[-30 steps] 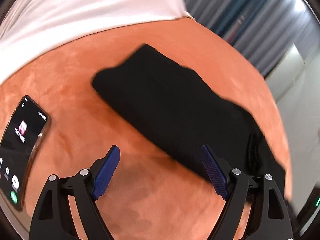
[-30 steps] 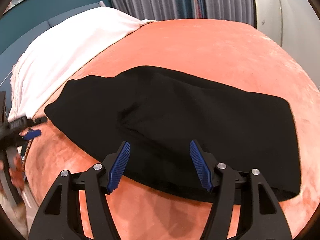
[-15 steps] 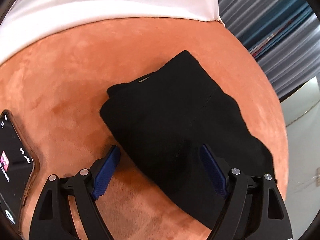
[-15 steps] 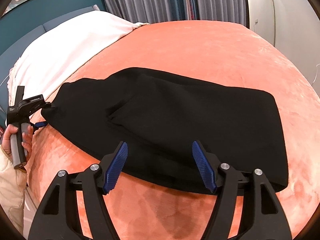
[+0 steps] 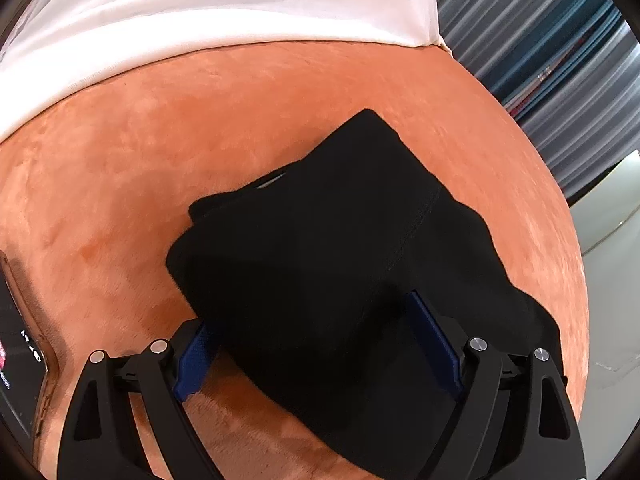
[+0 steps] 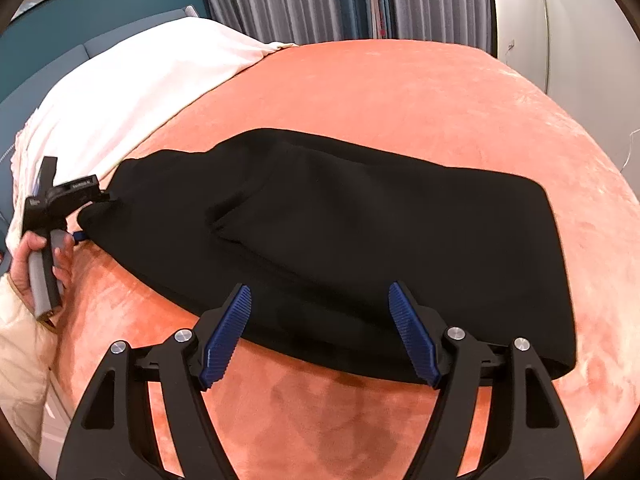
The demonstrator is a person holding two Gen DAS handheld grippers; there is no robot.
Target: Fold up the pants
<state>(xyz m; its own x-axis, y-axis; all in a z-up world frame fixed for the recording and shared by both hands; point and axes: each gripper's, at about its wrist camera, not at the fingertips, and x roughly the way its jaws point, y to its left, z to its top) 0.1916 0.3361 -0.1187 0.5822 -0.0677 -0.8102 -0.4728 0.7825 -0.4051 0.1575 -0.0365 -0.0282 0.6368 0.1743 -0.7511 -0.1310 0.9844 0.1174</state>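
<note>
Black pants [image 6: 360,240] lie folded lengthwise across the orange bedspread [image 6: 400,92]. In the right wrist view my right gripper [image 6: 320,334] hovers at their near long edge. Its jaws are opening, the hem lies between the blue pads, and neither pad presses on it. In the left wrist view my left gripper [image 5: 316,346] straddles one narrow end of the pants [image 5: 320,248]. Its jaws are opening wide. The cloth covers the tip of the left pad [image 5: 194,360], and the pads do not pinch it. A hand [image 6: 38,250] holds that gripper at the pants' left end.
A phone [image 5: 18,356] with a lit screen lies on the bedspread at the left edge of the left wrist view. White bedding [image 6: 120,96] covers the far left of the bed. Curtains [image 6: 300,0] hang behind. The bed's right edge drops toward a pale wall.
My left gripper has moved in over the end of the pants, which now lies between its fingers; the phone has slid toward the view's edge. The right gripper's jaws have widened a little.
</note>
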